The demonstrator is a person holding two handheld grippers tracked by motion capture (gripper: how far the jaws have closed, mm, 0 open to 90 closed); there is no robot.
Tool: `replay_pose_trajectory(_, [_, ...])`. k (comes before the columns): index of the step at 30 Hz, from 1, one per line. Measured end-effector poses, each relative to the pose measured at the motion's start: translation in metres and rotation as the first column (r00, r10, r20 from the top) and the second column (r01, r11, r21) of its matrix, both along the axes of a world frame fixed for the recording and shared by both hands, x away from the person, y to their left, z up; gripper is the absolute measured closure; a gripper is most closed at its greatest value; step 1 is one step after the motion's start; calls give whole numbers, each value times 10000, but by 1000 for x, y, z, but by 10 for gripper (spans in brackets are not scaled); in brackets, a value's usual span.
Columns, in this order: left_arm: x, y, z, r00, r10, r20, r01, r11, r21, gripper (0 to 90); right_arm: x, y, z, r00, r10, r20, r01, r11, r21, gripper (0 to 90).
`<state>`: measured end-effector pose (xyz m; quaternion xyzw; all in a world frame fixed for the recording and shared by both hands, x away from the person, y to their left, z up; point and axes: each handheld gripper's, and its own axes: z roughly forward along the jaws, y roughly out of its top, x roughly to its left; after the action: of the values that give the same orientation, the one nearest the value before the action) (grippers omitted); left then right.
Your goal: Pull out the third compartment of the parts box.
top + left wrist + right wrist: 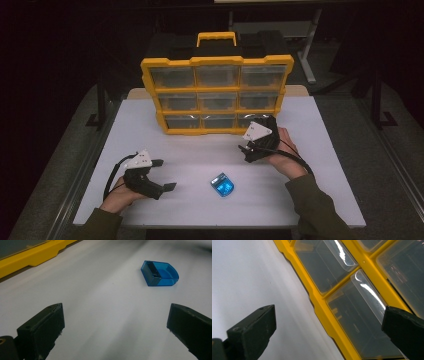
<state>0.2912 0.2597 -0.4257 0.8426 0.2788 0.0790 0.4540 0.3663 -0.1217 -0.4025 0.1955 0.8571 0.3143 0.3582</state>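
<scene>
A small blue translucent box (221, 185) (160, 273) lies on the white table (200, 150), towards the front middle. My left gripper (165, 174) (116, 315) rests low on the table to the left of it, open, jaws wide apart with nothing between them. A yellow organiser case (216, 95) (30, 258) (322, 307) with clear drawers (359, 327) stands upright at the back middle. My right gripper (250, 145) (328, 315) hovers open just in front of the case's bottom right drawer, empty, apart from the case.
The case carries a yellow handle (216, 38) on top. The person's forearms in dark green sleeves (312, 205) come in from the front edge. Dark floor and table legs surround the table; bare white surface lies between the two grippers.
</scene>
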Motion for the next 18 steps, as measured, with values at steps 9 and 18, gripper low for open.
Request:
replay_pose_trajectory(9, [0, 0, 0, 10000, 32, -34, -32, 10000, -6, 12, -1, 1, -1, 9988, 134, 474, -101, 9976, -691, 0])
replay_pose_trajectory(18, [0, 0, 0, 10000, 34, -37, -34, 10000, 0, 12, -3, 5, -5, 9957, 276, 880, -146, 9894, -1446, 0])
